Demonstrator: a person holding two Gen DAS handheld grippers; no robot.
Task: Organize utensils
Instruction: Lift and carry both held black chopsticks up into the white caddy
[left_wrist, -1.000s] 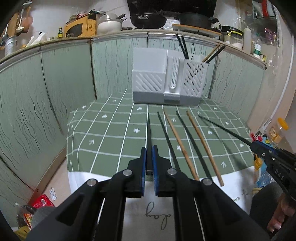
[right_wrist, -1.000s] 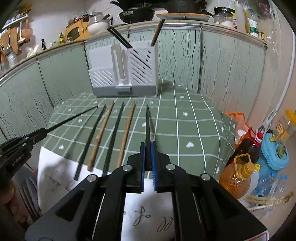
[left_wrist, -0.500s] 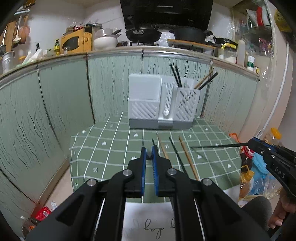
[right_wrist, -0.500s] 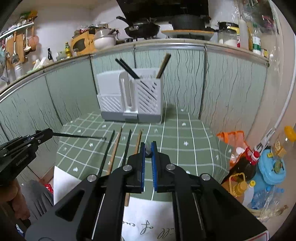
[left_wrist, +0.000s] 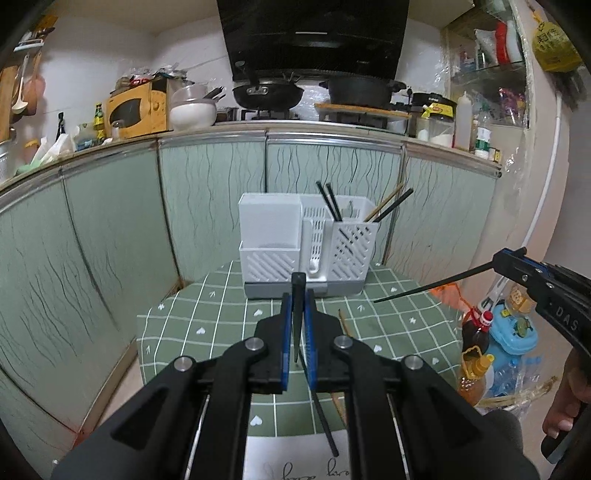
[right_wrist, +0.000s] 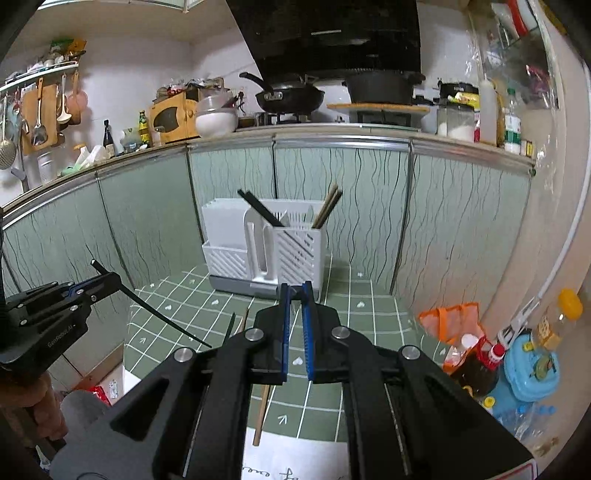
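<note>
Our left tongs (left_wrist: 298, 332) are clamped on a black chopstick (left_wrist: 297, 295), its tip angling down over the green checked table (left_wrist: 207, 325). Our right tongs (right_wrist: 294, 325) pinch another black chopstick (left_wrist: 432, 284) (seen clearly only from the left camera), held in the air. The white utensil caddy (left_wrist: 306, 240) stands at the table's far edge, chopsticks upright in its right compartment. More chopsticks (right_wrist: 260, 413) lie on the cloth.
</note>
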